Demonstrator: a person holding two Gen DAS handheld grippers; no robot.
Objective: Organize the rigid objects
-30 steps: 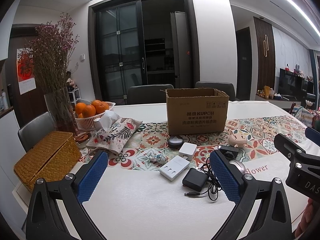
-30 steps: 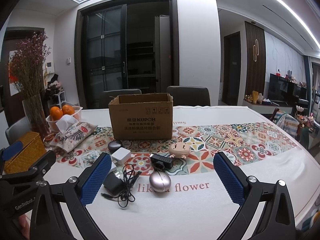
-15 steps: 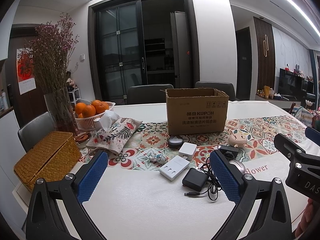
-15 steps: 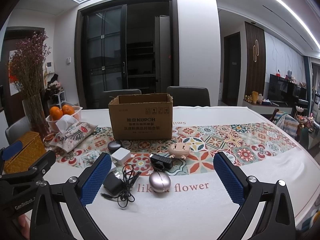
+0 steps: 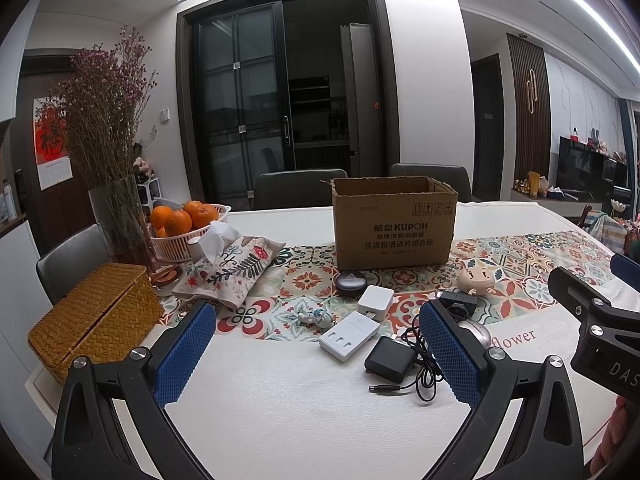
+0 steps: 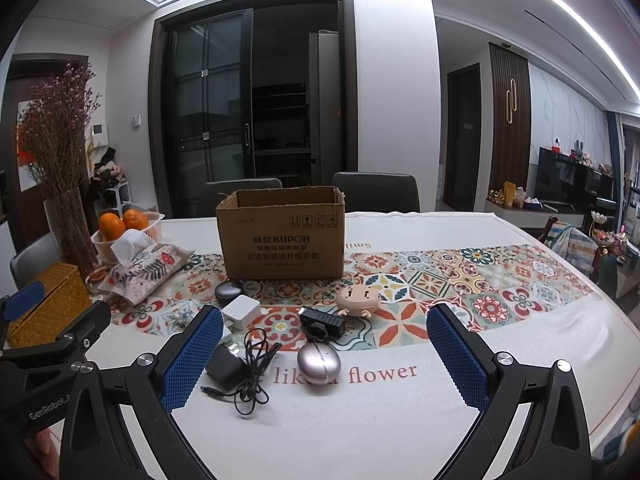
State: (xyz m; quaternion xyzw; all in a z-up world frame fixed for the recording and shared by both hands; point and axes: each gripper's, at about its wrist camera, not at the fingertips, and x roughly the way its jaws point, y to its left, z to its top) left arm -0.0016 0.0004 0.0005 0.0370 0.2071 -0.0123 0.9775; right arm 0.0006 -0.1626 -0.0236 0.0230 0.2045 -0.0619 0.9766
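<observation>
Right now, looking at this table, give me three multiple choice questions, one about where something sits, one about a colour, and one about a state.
1. Where is the black charger relative to the cardboard box?
A. inside it
B. in front of it, on the table
C. behind it

2. What colour are the pads of the right gripper?
A. blue
B. red
C. yellow

3. What state is the left gripper in?
A. shut on the charger
B. shut on nothing
C. open, holding nothing

Answers: 1 B, the charger lies on the white cloth nearer the cameras than the box. 2 A, both pads show blue. 3 C, its jaws stand wide apart, empty.
</observation>
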